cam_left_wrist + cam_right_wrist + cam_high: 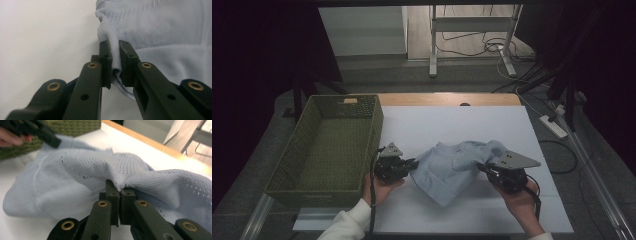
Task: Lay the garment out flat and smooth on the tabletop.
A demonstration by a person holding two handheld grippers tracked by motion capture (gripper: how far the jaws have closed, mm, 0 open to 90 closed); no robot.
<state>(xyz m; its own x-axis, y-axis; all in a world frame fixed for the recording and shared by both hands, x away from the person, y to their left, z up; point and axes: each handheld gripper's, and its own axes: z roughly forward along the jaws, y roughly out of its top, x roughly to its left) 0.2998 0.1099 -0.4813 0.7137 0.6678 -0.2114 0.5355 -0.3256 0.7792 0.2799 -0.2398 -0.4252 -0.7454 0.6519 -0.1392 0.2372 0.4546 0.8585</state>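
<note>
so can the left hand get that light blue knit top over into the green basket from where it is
Probably yes. The left gripper is clamped on the light blue knit top right beside the green basket, whose open top has nothing over it. The right gripper also grips the garment, so it must follow or let go.

Green woven basket (pixel 328 145) at the left of the white table (pixel 452 120); power strip (pixel 553 126) on the floor
</note>
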